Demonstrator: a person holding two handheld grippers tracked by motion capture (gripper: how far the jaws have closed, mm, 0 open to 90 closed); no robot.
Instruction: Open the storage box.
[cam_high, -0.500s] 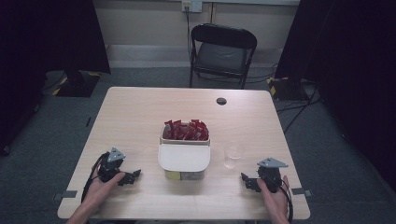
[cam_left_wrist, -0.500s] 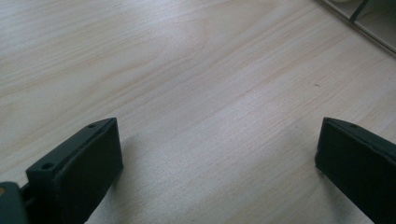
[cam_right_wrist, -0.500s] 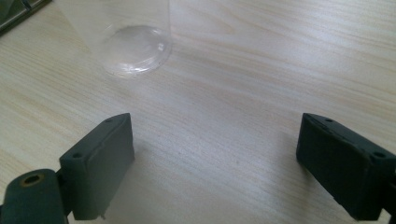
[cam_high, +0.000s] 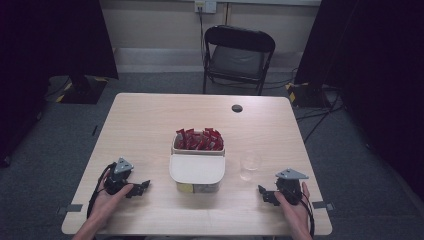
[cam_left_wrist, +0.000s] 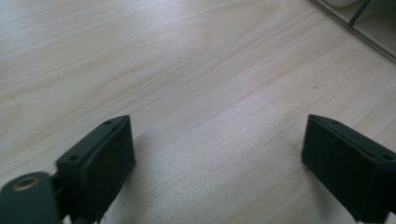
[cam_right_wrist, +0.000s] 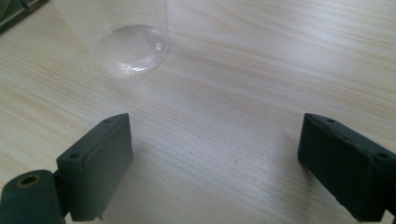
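On the table, near edge: left gripper and right gripper both rest with jaws wide, nothing between them. Clear cup stands upright just ahead of the right gripper, beside the white container with red packets at centre.

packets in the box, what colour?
Red packets, filling the open far part of the white box. Best seen in the high view.
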